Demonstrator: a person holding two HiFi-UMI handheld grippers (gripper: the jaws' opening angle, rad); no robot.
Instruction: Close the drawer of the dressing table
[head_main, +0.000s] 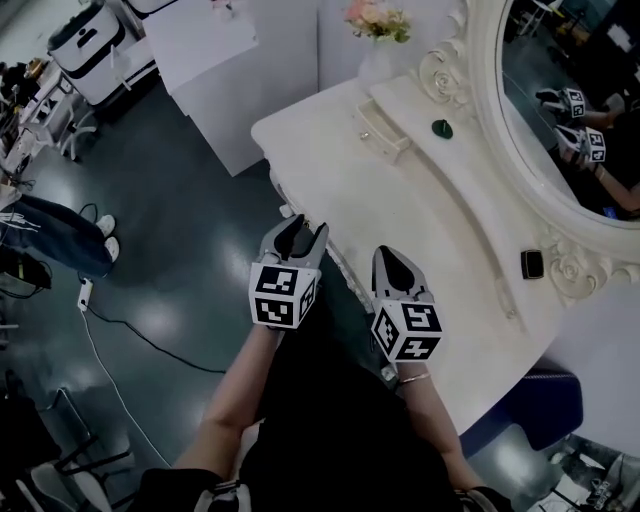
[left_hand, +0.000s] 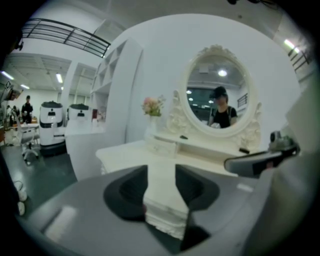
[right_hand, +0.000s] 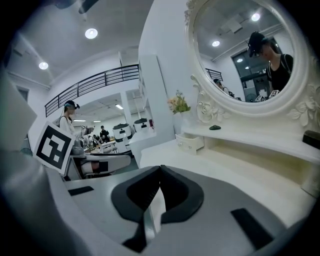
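Left claw (head_main: 305, 229) gapes empty, right claw (head_main: 386, 252) clenched (both near the dressing table (head_main: 400, 210)), drawer (head_main: 383, 131) ajar.

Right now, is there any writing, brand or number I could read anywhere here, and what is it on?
No words or numbers can be read.
Cubes on the left tongs and right tongs: black-and-white square patterns, no letters.
Small black object: any print too small to tell.
White machines: any labels too blurred.
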